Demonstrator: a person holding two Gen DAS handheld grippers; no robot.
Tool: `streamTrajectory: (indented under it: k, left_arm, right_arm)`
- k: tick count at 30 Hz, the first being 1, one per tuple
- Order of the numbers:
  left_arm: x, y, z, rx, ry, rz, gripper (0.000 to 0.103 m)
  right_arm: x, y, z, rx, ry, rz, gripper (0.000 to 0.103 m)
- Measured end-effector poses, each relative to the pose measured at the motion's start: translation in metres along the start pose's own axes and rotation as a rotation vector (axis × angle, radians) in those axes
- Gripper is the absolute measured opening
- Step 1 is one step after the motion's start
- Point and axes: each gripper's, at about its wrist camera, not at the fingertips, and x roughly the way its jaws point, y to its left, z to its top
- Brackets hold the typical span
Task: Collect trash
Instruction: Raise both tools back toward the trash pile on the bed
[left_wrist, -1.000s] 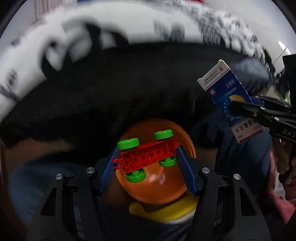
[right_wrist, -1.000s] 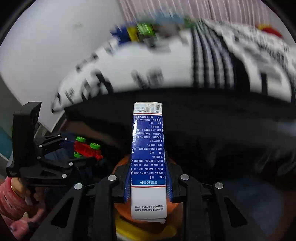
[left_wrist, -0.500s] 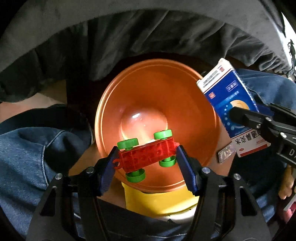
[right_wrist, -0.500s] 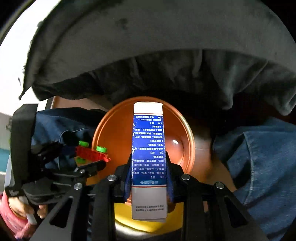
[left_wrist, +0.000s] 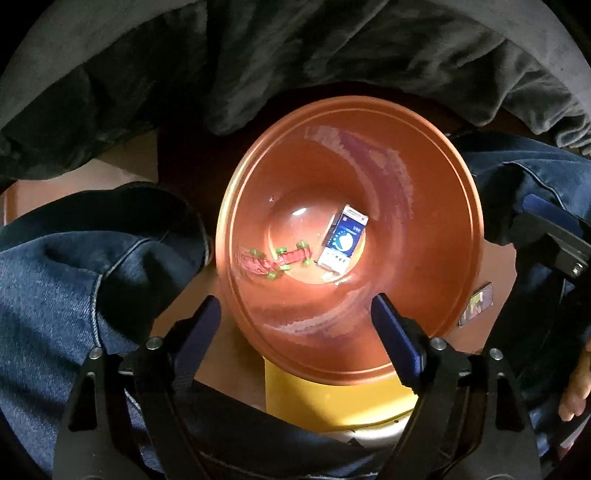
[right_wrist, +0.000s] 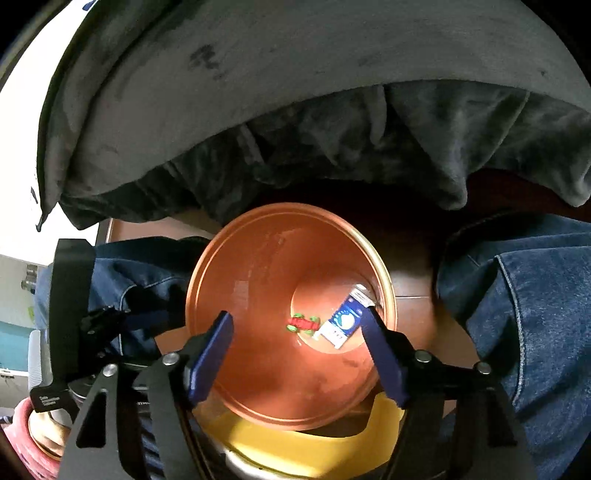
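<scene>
An orange bin (left_wrist: 436, 206) (right_wrist: 236, 280) stands on the floor between a person's jeans legs. At its bottom lie a red toy car with green wheels (left_wrist: 291, 255) (right_wrist: 303, 323) and a blue and white carton (left_wrist: 343, 240) (right_wrist: 341, 325), side by side. My left gripper (left_wrist: 295, 314) hangs above the bin's near rim, its jaws opening and nothing between them. My right gripper (right_wrist: 297, 326) is over the bin too, its jaws opening and empty. In the right wrist view the left gripper (right_wrist: 122, 321) shows at the left.
A dark grey blanket (left_wrist: 258, 55) (right_wrist: 295, 110) hangs over the far side of the bin. Denim legs (left_wrist: 74, 277) (right_wrist: 535, 314) flank it on both sides. A yellow lid (left_wrist: 340, 402) sits at the bin's near side. A small card (left_wrist: 476, 304) lies on the brown floor to the right.
Both grippers came down over the bin and their jaws spread. The toy car left the left gripper and the carton left the right one; both now lie at the bin's bottom.
</scene>
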Motion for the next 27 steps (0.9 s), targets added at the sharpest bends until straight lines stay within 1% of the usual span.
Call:
streamTrajectory:
  k: [4,8,11,14,16,18,19,21,22,23,24,25,26,27]
  left_arm:
    - [-0.004,-0.002,0.002,-0.005,-0.004,0.017,0.081]
    - [-0.012,-0.006,0.003,0.002,-0.025,0.032,0.081]
    - [-0.021,-0.007,0.002,0.007,-0.051,0.04,0.081]
    - [-0.037,-0.006,0.001,0.011,-0.108,0.052,0.081]
    - [-0.059,-0.003,0.001,0.005,-0.189,0.059,0.081]
    - [-0.089,0.0,0.001,-0.002,-0.293,0.048,0.081]
    - [-0.102,0.001,0.001,-0.004,-0.343,0.044,0.081]
    - [-0.138,0.003,0.0,-0.001,-0.473,0.054,0.081]
    - [-0.15,0.005,-0.001,0.002,-0.521,0.066,0.081]
    - [-0.17,0.006,-0.001,0.006,-0.597,0.088,0.081]
    - [-0.185,0.006,0.0,0.007,-0.655,0.104,0.081]
    - [-0.198,0.007,0.0,0.007,-0.701,0.118,0.082]
    - [-0.212,0.008,0.001,0.003,-0.757,0.133,0.085]
    - [-0.224,0.01,0.002,-0.001,-0.806,0.145,0.091]
  right_arm:
    - [-0.005,-0.003,0.001,0.007,-0.011,0.005,0.076]
    - [-0.01,-0.003,0.001,0.012,-0.026,0.006,0.076]
    - [-0.021,-0.003,0.002,0.005,-0.054,-0.005,0.077]
    - [-0.037,0.0,0.004,-0.005,-0.099,-0.02,0.077]
    - [-0.055,0.004,0.008,-0.014,-0.148,-0.032,0.077]
    - [-0.073,0.009,0.01,-0.033,-0.209,-0.052,0.077]
    - [-0.087,0.013,0.013,-0.046,-0.254,-0.068,0.078]
    - [-0.111,0.021,0.018,-0.072,-0.345,-0.096,0.082]
    - [-0.126,0.025,0.021,-0.089,-0.399,-0.113,0.083]
    - [-0.14,0.031,0.025,-0.108,-0.455,-0.134,0.084]
    - [-0.149,0.035,0.027,-0.123,-0.497,-0.151,0.085]
    - [-0.161,0.04,0.031,-0.141,-0.545,-0.169,0.088]
    - [-0.172,0.044,0.036,-0.152,-0.59,-0.183,0.088]
    - [-0.178,0.048,0.04,-0.157,-0.621,-0.191,0.088]
